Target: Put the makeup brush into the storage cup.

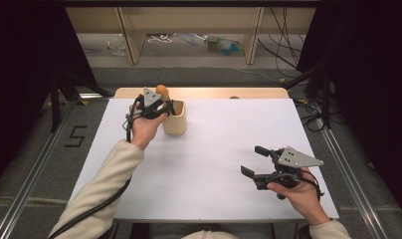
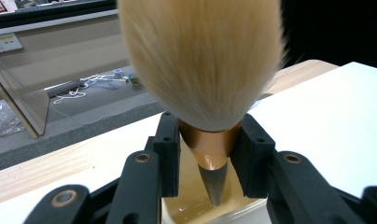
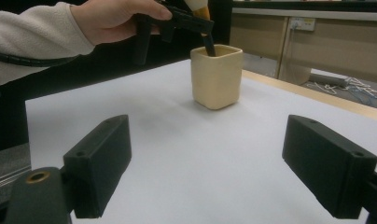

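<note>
The brush (image 2: pixel 203 60) has a big, fluffy, pale head, a shiny copper collar under it, and a thin dark handle. It stands head-up, with the handle tip down inside the cup (image 1: pixel 174 118). It looks very light. The hairs are soft and would bend or get squashed, so they are a bad spot to grab. The copper collar is hard and stiff, so that is the good spot, but it looks smooth and gets thinner toward the handle, so it could slip.

The left gripper (image 2: pixel 210 149) sits right above the cup, and its two black jaws are pressed on the copper collar, one on each side.

The cup is cream, square and open on top. It looks light too and might tip if bumped.

The right gripper (image 1: pixel 252 160) rests well away from the cup, toward the person, with its jaws wide apart and nothing between them.
</note>
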A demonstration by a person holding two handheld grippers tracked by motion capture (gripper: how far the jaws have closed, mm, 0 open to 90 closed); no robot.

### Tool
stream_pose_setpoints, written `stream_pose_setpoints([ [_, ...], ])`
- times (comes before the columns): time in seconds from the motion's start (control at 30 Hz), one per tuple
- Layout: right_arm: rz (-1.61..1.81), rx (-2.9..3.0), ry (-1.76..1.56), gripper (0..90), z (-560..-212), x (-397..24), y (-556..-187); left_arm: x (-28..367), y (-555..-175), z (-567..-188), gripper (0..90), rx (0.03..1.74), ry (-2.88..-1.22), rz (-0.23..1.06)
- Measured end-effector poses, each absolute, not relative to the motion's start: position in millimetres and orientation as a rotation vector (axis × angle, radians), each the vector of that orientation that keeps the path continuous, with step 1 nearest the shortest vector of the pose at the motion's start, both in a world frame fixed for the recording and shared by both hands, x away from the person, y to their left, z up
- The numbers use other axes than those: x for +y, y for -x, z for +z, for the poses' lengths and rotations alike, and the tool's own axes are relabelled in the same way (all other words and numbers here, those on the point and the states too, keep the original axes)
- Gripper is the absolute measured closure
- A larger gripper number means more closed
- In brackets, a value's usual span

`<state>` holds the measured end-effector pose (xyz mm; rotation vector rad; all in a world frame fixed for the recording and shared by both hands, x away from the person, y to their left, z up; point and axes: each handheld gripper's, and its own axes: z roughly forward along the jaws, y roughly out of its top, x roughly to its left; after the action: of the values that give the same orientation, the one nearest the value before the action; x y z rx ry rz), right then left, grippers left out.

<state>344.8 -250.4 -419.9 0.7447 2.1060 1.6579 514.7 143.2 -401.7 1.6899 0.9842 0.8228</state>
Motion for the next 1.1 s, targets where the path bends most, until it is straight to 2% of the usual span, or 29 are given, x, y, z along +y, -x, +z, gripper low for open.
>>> stream_pose_setpoints([
  [1.1,1.673,2.088,-0.733,16.4,-420.6,-250.0,-345.6,141.3,-518.1,-409.8,65.2,1.008,-1.704,0.806],
])
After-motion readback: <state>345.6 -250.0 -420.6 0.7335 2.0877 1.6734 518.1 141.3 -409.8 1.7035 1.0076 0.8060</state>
